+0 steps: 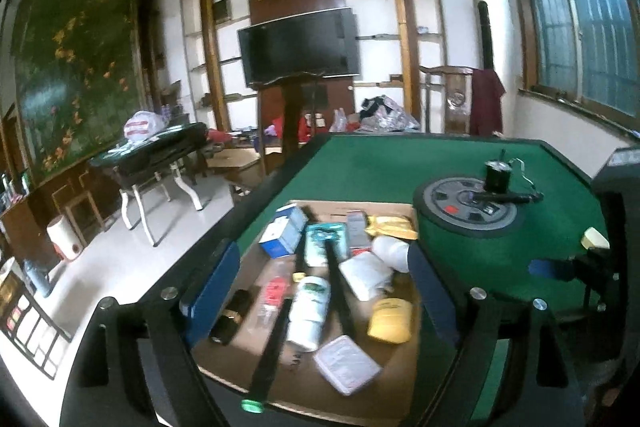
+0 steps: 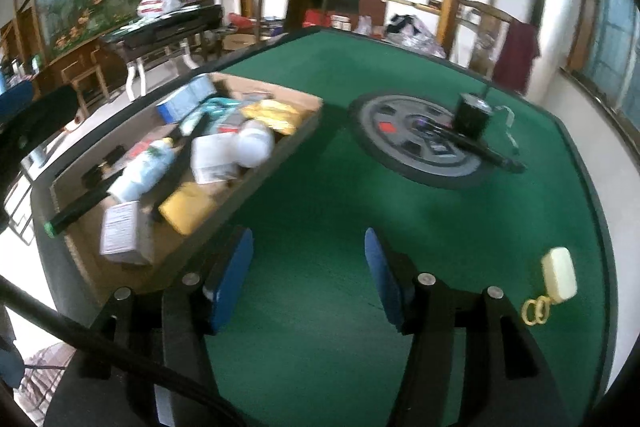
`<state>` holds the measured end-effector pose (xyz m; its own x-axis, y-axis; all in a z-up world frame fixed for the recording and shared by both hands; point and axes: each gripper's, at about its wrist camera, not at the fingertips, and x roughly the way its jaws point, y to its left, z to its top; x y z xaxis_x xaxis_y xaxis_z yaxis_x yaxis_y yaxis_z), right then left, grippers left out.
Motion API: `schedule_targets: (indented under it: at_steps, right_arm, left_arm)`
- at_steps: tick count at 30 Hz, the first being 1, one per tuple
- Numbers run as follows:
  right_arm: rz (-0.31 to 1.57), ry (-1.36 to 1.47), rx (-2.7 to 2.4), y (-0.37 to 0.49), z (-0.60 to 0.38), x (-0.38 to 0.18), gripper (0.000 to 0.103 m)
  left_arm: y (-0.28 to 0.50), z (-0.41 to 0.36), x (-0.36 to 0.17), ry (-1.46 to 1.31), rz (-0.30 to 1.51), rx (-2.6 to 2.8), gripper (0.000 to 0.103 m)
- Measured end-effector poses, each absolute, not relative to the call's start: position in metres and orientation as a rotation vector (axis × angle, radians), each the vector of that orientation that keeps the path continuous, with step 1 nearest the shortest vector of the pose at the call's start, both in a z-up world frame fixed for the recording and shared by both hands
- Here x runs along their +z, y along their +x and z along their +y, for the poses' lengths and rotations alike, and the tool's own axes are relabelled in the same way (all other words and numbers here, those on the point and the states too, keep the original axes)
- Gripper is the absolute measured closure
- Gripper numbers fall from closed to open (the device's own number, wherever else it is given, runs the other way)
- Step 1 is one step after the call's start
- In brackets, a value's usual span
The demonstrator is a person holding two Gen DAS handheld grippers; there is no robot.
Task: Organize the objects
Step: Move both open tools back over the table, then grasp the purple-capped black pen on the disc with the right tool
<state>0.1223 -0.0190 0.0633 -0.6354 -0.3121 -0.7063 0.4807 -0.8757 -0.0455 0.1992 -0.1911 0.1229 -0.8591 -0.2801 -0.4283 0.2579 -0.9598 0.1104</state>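
The green table [image 2: 320, 131] carries a cardboard box [image 1: 224, 311] crammed with bottles and packets. The left gripper [image 1: 320, 275] hovers wide open and empty above it; the right gripper [image 2: 308, 271], half open and empty, hangs over bare felt. Closing carelessly could pinch two items, since the white bottle [image 1: 308, 311] touches its neighbours.

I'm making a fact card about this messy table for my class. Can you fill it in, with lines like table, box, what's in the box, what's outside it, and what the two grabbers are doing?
table: green felt-topped table
box: shallow brown cardboard box at the table's left edge
in box: white plastic bottle, yellow tub, blue-and-white carton, long black stick with a green end
outside box: pale yellow case with rings, grey round disc
left gripper: fingers open, over the box, holding nothing
right gripper: fingers open, over bare felt
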Motion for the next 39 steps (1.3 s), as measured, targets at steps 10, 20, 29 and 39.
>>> schedule_targets:
  at_steps: [10, 20, 29, 39]
  right_arm:
    - [0.195, 1.178, -2.612, 0.069, 0.082, 0.065, 0.046]
    - [-0.217, 1.406, -2.684, -0.02, 0.219, 0.06, 0.046]
    - [-0.131, 1.396, -2.499, -0.113, 0.138, 0.056, 0.046]
    - [0.224, 1.439, -2.414, -0.163, 0.066, 0.025, 0.048]
  left_arm:
    - [0.183, -0.136, 0.113, 0.787, -0.199, -2.915, 0.021]
    - [0.172, -0.118, 0.101, 0.934, -0.166, -3.004, 0.021]
    - [0.166, -0.136, 0.092, 1.054, 0.001, -3.011, 0.021]
    - [0.161, -0.175, 0.087, 1.098, 0.087, -2.978, 0.021]
